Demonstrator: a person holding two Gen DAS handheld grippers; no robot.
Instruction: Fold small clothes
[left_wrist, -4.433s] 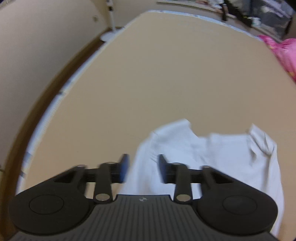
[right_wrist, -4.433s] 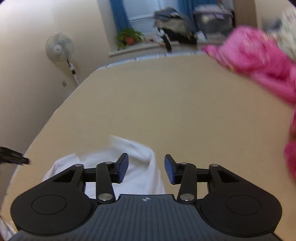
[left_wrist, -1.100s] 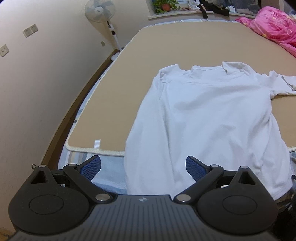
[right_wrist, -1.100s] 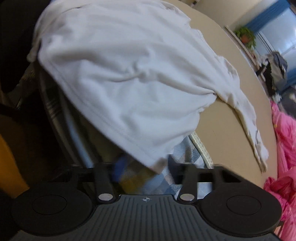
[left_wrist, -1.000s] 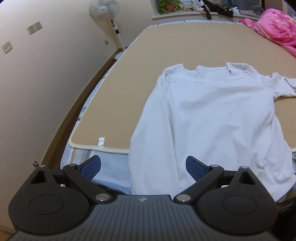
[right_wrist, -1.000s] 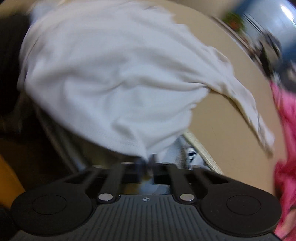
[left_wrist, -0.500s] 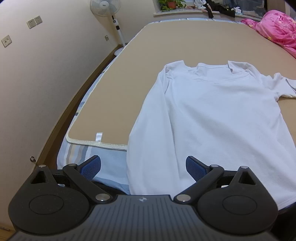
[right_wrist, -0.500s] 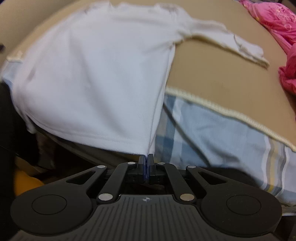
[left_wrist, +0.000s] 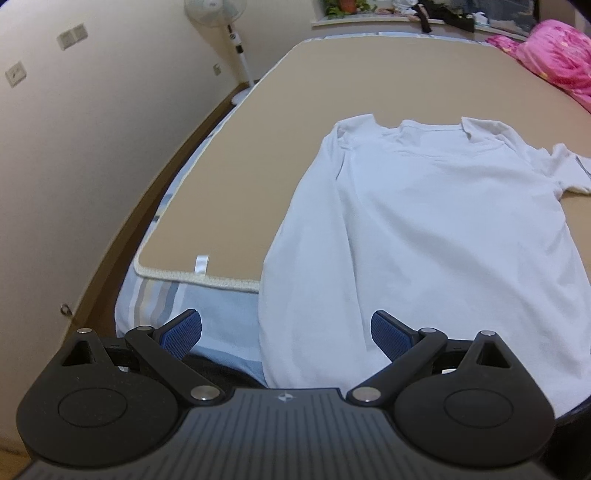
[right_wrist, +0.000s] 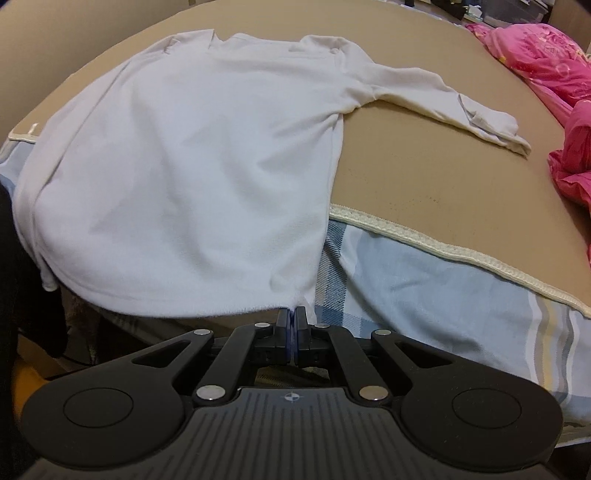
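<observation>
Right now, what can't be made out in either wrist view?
- White long-sleeved shirt: near hem hidden behind the open left gripper body, left wrist view.
- Its left cuff: hangs past the bed edge, barely visible, right wrist view.
- Right gripper: shut at the hem corner; pinched cloth barely shows.
- Pink bedding: cut off by frame edge.

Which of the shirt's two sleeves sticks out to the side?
The sleeve on the side of the pink blanket sticks out across the tan mat. The other sleeve lies straight along the shirt's body.
</observation>
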